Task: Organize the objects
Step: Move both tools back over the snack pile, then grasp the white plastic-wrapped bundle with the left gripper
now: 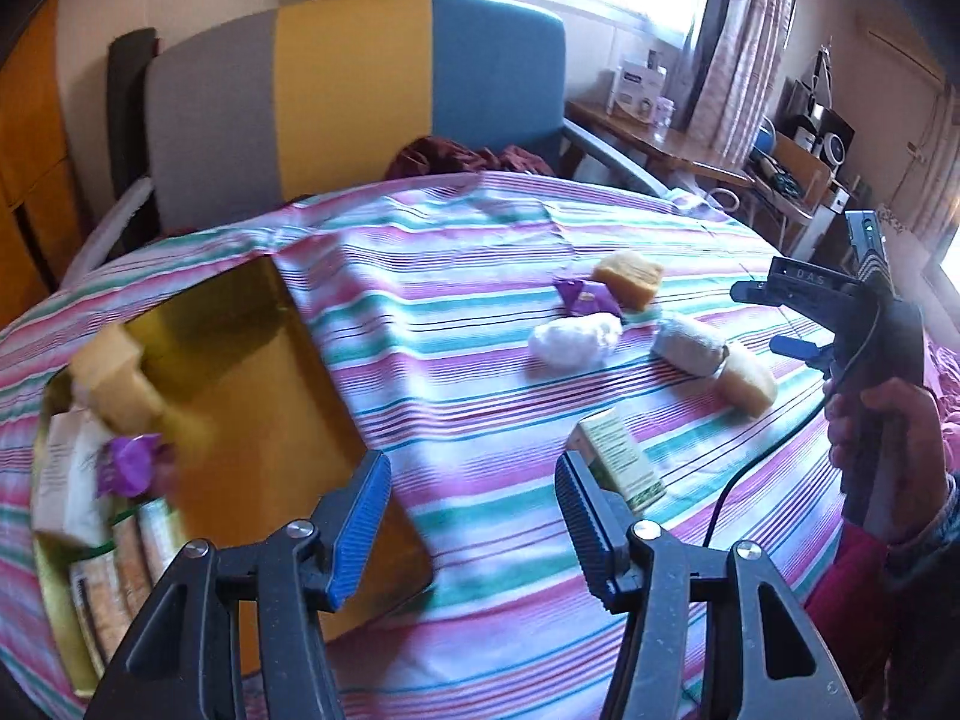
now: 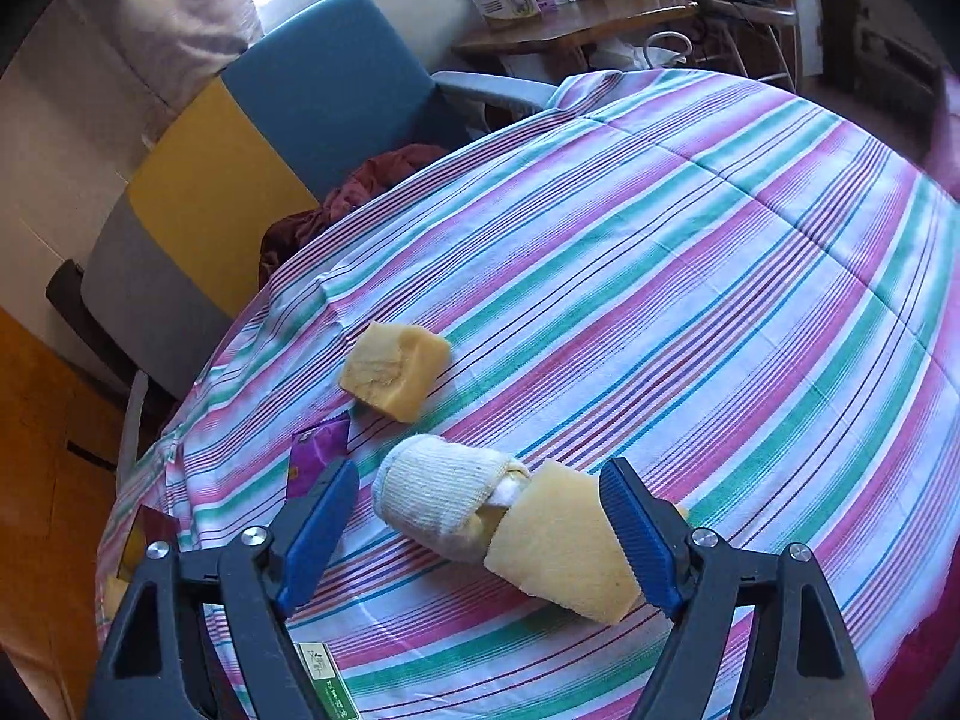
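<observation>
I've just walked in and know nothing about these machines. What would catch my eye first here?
Probably the bright striped cloth covering the whole table, with yellow soap blocks, a white cloth roll and a purple wrapper scattered at its middle. To the left lies a shiny gold tin, already holding a few items. Near the bottom of each view, blue-tipped tongs gape open, the right tongs hanging over a soap block.

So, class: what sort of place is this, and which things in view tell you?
Probably a bedroom at home: a striped bedspread covers what looks like a bed, with an armchair beside it and a curtain at the window.
</observation>
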